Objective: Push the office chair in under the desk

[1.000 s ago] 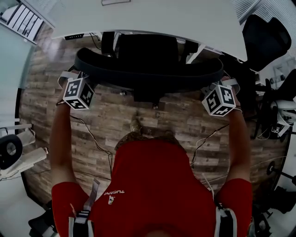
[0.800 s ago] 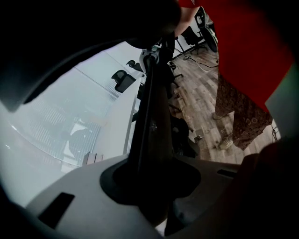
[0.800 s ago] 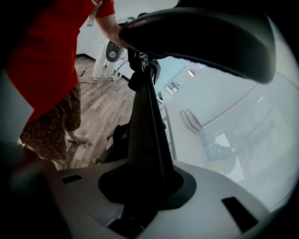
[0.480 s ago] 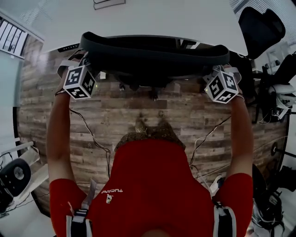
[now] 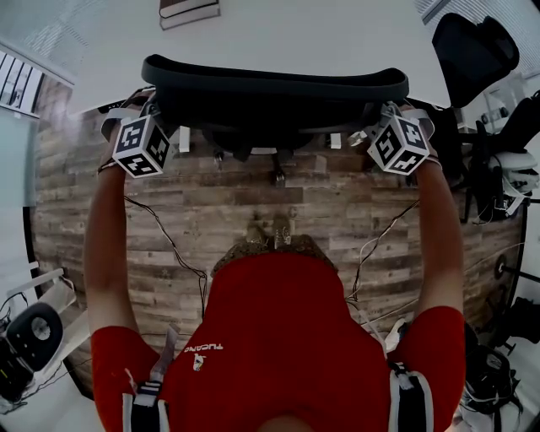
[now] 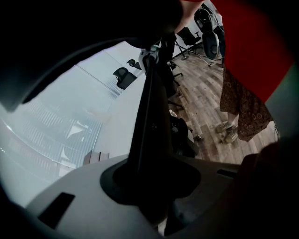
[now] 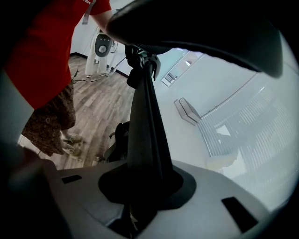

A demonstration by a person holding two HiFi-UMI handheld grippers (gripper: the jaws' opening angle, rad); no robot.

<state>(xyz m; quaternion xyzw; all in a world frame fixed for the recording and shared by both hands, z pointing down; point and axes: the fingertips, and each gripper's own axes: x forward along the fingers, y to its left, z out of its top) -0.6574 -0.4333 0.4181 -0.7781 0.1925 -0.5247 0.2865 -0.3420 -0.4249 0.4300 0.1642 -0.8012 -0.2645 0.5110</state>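
While viewed from the head, shows as a black office chair (image 5: pixel 274 84) drawn tight against the near edge of the white tabletop (image 5: pixel 337 34). Curved backrest top lying along that edge, seat mostly out of sight beneath, one castor (image 5: pixel 277 175) poking out over the plank floor (image 5: pixel 253 211).

Gripped at both ends of the backrest. On the person's left, left gripper (image 5: pixel 150 118) with jaws drawn narrow and clamped on the chair's dark side frame (image 6: pixel 149 116), seen in the left gripper view rising straight up from between them. On the person's right, right gripper (image 5: pixel 386 118) likewise, with jaws at a narrow gap and pressed on the opposite frame edge (image 7: pixel 145 126), as seen in the right gripper view. Marker cubes (image 5: pixel 139 145) turned up toward the head camera.

Both arms stretched forward, red shirt (image 5: pixel 278 337) filling the lower middle, shoes (image 5: pixel 268 229) planted on the floor just behind the chair base. Thin cables (image 5: pixel 164 236) trailing from the grippers back across the floor.

Farther out:
- books (image 5: pixel 190 10) lying flat on the tabletop beyond the backrest
- second black chair (image 5: pixel 477 51) at the upper right, well apart
- white device (image 5: pixel 29 325) low at the left edge
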